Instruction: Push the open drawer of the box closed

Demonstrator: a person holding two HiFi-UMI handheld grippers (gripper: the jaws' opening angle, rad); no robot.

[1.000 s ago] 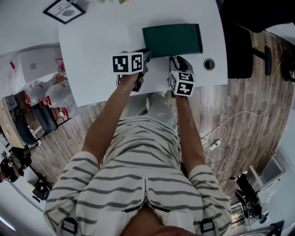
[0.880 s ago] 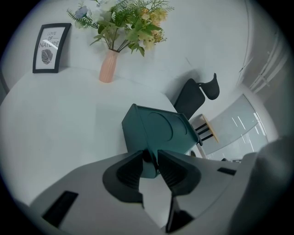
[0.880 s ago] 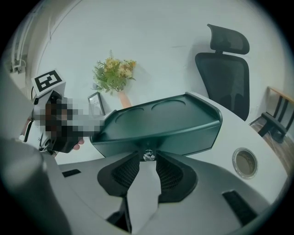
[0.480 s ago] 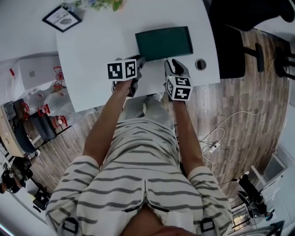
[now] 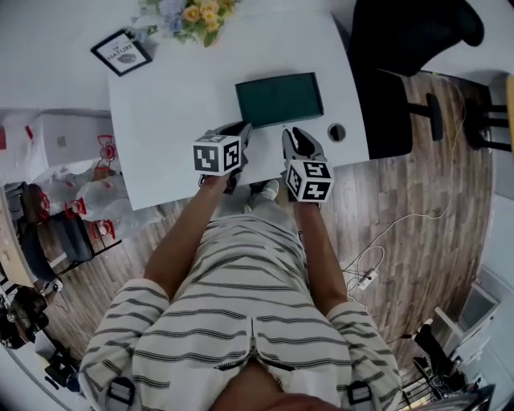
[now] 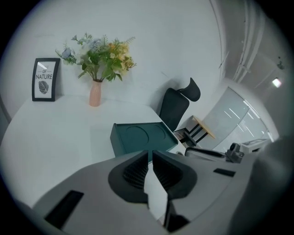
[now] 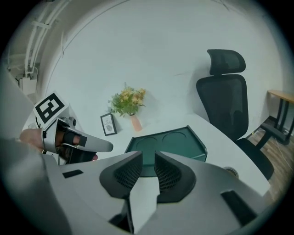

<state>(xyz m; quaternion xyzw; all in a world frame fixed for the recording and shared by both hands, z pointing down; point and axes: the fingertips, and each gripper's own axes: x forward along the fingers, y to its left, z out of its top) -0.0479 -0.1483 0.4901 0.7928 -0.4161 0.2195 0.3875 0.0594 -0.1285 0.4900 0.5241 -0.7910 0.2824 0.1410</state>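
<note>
The dark green box [image 5: 279,99] lies flat on the white table [image 5: 169,104], with two round recesses in its top. Its near side [image 6: 138,146] looks flush, and no drawer sticks out in any view. My left gripper [image 5: 241,130] hovers near the table's front edge, a short way from the box's near left corner. Its jaws [image 6: 150,158] are closing to a narrow gap with nothing between them. My right gripper [image 5: 291,136] is beside it, just short of the box's near side. Its jaws [image 7: 148,161] are also closing, wider apart and empty.
A framed print [image 5: 122,52] and a vase of flowers [image 5: 197,12] stand at the back of the table. A round cable hole [image 5: 336,132] sits near the table's front right corner. A black office chair [image 5: 401,40] is to the right, and cables [image 5: 401,221] lie on the wooden floor.
Both grippers have drawn back from the box toward the table's front edge; the left one no longer touches it. Both pairs of jaws have narrowed.
</note>
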